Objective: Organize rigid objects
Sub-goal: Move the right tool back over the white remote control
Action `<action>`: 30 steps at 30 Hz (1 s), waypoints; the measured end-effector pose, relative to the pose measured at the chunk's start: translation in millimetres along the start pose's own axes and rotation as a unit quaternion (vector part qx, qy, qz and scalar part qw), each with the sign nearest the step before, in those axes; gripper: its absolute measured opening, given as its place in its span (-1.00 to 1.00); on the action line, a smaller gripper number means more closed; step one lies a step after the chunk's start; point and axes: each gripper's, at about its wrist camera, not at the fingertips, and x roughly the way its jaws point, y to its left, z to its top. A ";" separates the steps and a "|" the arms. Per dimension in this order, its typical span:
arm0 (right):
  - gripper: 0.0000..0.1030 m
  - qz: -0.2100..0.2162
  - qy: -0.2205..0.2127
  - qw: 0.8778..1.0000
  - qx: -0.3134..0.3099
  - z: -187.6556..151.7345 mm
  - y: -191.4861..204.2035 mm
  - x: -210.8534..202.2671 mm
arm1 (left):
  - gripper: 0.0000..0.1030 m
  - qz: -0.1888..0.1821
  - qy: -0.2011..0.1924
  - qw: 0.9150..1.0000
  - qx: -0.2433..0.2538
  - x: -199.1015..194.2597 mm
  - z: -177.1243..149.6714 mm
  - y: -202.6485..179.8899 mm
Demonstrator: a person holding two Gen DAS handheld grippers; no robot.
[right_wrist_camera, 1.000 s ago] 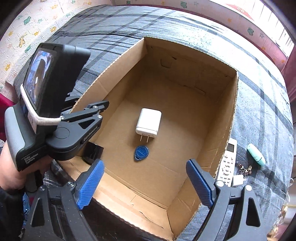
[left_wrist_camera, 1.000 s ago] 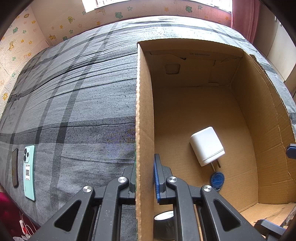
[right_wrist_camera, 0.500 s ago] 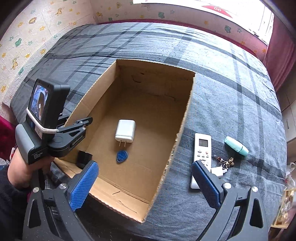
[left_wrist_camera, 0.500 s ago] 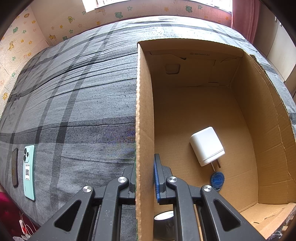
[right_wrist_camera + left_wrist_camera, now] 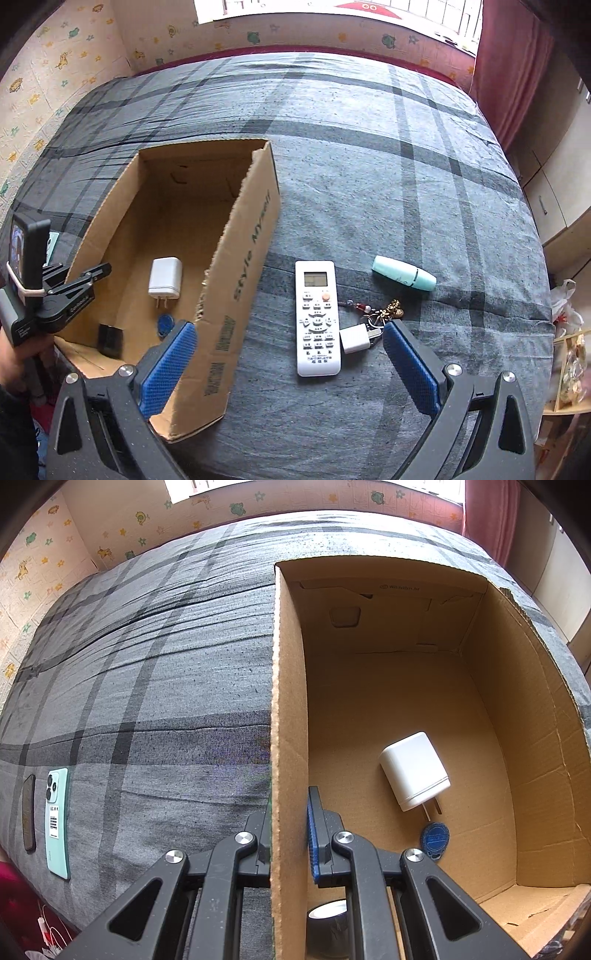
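— What's your left gripper [image 5: 289,834] doing?

— It's clamped on the left wall of the cardboard box [image 5: 289,716], lower centre of its view. Inside, right of that wall, lie a white charger [image 5: 413,770] and a blue tag [image 5: 434,839].

— And the right?

— My right gripper [image 5: 291,363] gapes wide at the bottom of its view, above the remote [image 5: 317,317], small adapter [image 5: 354,338], keys [image 5: 384,312] and mint tube [image 5: 403,273] on the plaid bedspread [image 5: 369,155].

A: Your left gripper's [image 5: 290,834] outer finger sat mostly behind the cardboard box [image 5: 288,716] wall; pad unseen.
B: That silver-topped cylinder [image 5: 328,912]?
A: Half hidden under your gripper frame, unidentifiable.
B: Box's far-wall print [image 5: 399,587]?
A: Too small to read. Key bunch [image 5: 373,314] details, same.
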 end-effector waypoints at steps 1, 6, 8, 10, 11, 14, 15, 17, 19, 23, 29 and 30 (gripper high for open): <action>0.99 -0.002 0.002 1.000 0.003 -0.2 -3.9 4.6 | -0.75 0.000 0.000 1.000 0.000 0.0 0.0 -0.1; 0.99 0.000 0.012 1.000 0.003 -0.3 -19.2 28.2 | -0.75 0.001 -0.001 1.000 0.001 0.5 -0.2 -0.4; 0.99 -0.002 0.017 1.000 -0.002 -0.4 -21.9 38.2 | -0.75 0.002 -0.001 1.000 0.001 0.5 -0.4 -0.6; 0.99 -0.001 0.023 1.000 -0.007 0.0 -24.1 48.5 | -0.75 0.002 -0.001 1.000 0.001 0.2 -0.3 -0.6; 0.99 0.000 0.026 1.000 -0.009 0.0 -25.0 53.7 | -0.75 0.002 -0.001 1.000 0.001 0.2 -0.4 -0.6; 0.99 0.002 0.035 0.999 -0.013 0.5 -27.5 68.5 | -0.75 0.001 -0.001 1.000 0.001 -0.1 -0.6 -0.6; 0.99 0.002 0.038 0.999 -0.012 0.8 -28.5 73.4 | -0.75 0.001 -0.001 1.000 0.001 -0.2 -0.5 -0.7; 0.99 0.005 0.045 0.999 -0.011 1.1 -30.5 83.6 | -0.75 0.000 0.000 1.000 0.000 -0.7 0.0 -0.8; 0.99 0.005 0.052 0.999 -0.010 1.1 -31.9 93.3 | -0.75 0.001 0.000 1.000 0.002 -0.9 0.0 -1.1; 0.99 0.009 0.065 0.998 -0.013 0.8 -32.9 109.9 | -0.75 0.000 -0.001 1.000 0.002 -0.7 -0.3 -1.0; 0.96 0.013 0.082 0.996 -0.018 2.0 -33.1 129.4 | -0.75 0.001 0.000 1.000 0.001 -0.1 0.4 -1.2; 0.91 0.013 0.084 0.996 -0.018 2.6 -33.4 132.3 | -0.75 0.002 0.000 1.000 0.002 -0.1 0.3 -1.3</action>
